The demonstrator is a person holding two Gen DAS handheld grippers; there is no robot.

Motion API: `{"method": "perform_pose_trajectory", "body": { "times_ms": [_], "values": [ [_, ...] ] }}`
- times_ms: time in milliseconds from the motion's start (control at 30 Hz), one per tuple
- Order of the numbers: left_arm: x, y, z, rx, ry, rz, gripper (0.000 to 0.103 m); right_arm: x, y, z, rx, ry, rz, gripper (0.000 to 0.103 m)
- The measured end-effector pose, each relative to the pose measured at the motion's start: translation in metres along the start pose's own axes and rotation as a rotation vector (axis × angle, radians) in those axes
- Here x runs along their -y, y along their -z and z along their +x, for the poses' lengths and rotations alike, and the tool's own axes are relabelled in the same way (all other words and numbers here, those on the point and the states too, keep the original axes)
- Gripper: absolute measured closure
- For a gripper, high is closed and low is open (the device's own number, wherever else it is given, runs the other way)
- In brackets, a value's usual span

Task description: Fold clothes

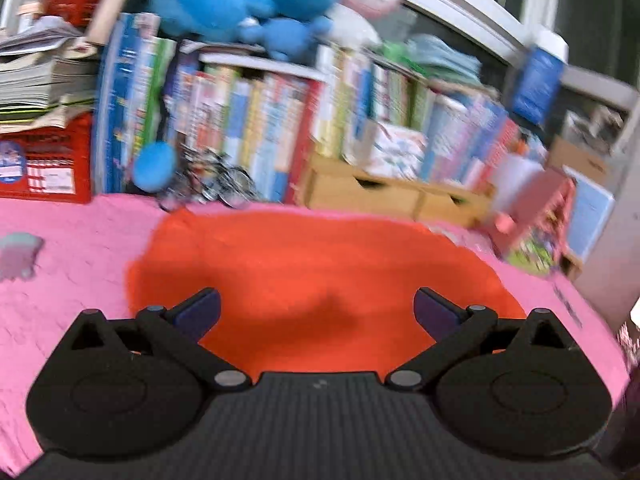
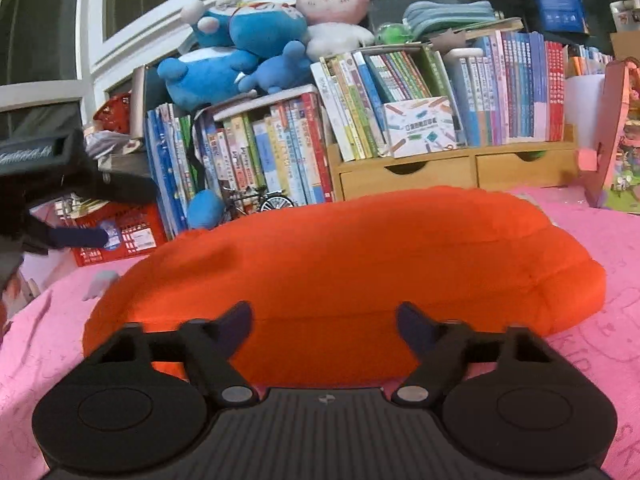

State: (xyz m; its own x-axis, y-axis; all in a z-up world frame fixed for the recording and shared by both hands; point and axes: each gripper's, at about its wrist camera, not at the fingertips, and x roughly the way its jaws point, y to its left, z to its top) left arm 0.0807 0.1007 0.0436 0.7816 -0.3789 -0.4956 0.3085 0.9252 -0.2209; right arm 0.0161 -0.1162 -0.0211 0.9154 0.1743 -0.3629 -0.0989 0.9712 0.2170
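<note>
Orange cloth fills the middle of the right wrist view, folded into a thick, rounded bundle lying on the pink cover of the table. Your right claw sits low at the bottom centre of that frame, its fingers spread wide with the near edge of the bundle showing between them, nothing pinched. Whether the tips touch the fabric, you can't tell from here.

Over in the left wrist view, everything is smeared with blur. Your left claw is spread just as wide, hanging over the flat orange cloth at the lower centre, gripping nothing. The left claw itself also pokes into the far left edge of the right view, dark and raised above the table.

Behind the cloth, a row of books runs across the upper half, standing on a wooden drawer unit. Blue plush toys and a pink-hooded rabbit plush sit on top of the books. A red crate stands at the left.
</note>
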Motion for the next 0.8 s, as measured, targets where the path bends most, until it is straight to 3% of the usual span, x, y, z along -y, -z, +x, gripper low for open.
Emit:
{"method": "perform_pose_trajectory", "body": {
  "times_ms": [67,233,300,367,433,467,567,700,800],
  "values": [
    [0.011,0.011,0.003,-0.013,-0.041,0.035,0.000,0.002,0.003,-0.005,0.005,-0.015,0.020,0.033],
    [0.019,0.031,0.017,-0.004,-0.232,0.062,0.000,0.019,0.000,-0.008,0.034,-0.012,0.030,0.031],
    [0.020,0.035,0.025,-0.011,-0.268,0.065,0.000,0.027,-0.003,-0.008,0.050,-0.011,0.019,0.021],
    [0.023,0.039,0.029,-0.026,-0.293,0.075,0.000,0.034,-0.005,-0.008,0.065,-0.011,0.007,0.000],
    [0.023,0.042,0.027,-0.041,-0.295,0.065,0.000,0.042,-0.008,-0.008,0.080,-0.011,0.000,0.000],
    [0.021,0.043,0.021,-0.042,-0.280,0.038,0.000,0.056,-0.008,-0.010,0.071,-0.022,0.055,0.000],
    [0.000,0.047,-0.011,-0.005,-0.190,-0.134,0.000,0.101,-0.007,-0.016,0.040,-0.024,0.242,0.000],
    [-0.049,0.063,-0.055,0.088,-0.099,-0.531,0.000,0.164,0.000,-0.025,0.015,0.045,0.507,0.000],
    [-0.072,0.078,-0.054,0.081,-0.075,-0.725,0.000,0.193,0.003,-0.025,0.008,0.031,0.628,0.000]
  ]
}}
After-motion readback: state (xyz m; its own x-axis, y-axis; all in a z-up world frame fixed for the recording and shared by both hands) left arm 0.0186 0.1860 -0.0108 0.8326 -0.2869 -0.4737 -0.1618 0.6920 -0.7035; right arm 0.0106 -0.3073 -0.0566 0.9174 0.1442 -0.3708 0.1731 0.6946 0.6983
